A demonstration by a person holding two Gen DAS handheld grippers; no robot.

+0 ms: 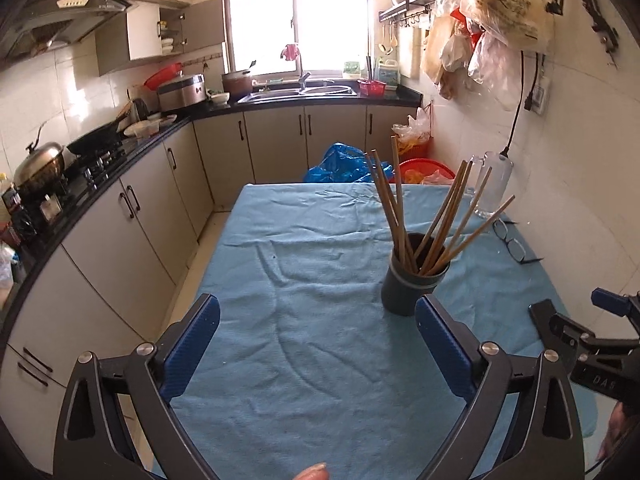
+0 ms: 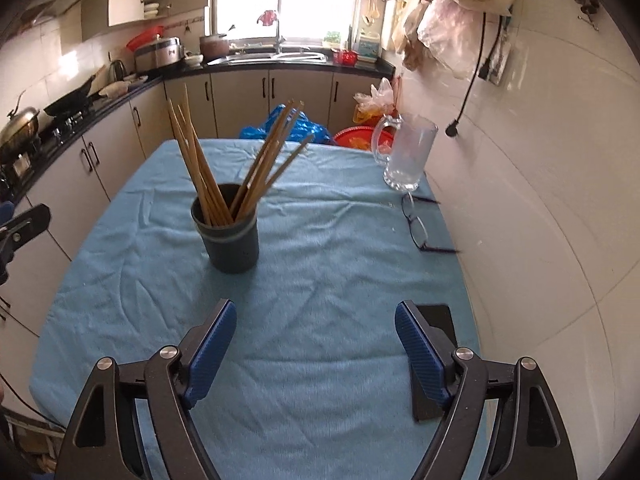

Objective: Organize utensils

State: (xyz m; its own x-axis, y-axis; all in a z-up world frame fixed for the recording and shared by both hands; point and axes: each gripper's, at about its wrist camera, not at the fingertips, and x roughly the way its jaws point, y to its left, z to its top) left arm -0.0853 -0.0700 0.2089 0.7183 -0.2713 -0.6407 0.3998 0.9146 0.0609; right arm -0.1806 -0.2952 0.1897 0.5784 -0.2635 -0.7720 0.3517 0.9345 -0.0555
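Both the left gripper and the right gripper hang released and empty on the near side of the grey holder, which stands upright on the blue cloth over the counter with the chopsticks fanned inside it. Nothing loose shows, so the sorting looks finished; pull back without nudging the holder. Beyond it: glass mug, spectacles, kitchen cabinets.

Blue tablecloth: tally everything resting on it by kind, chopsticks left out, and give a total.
Dark holder cup: 1
Glass mug: 1
Eyeglasses: 1
Flat black object, partly hidden behind the right tool's finger: 1
Total: 4
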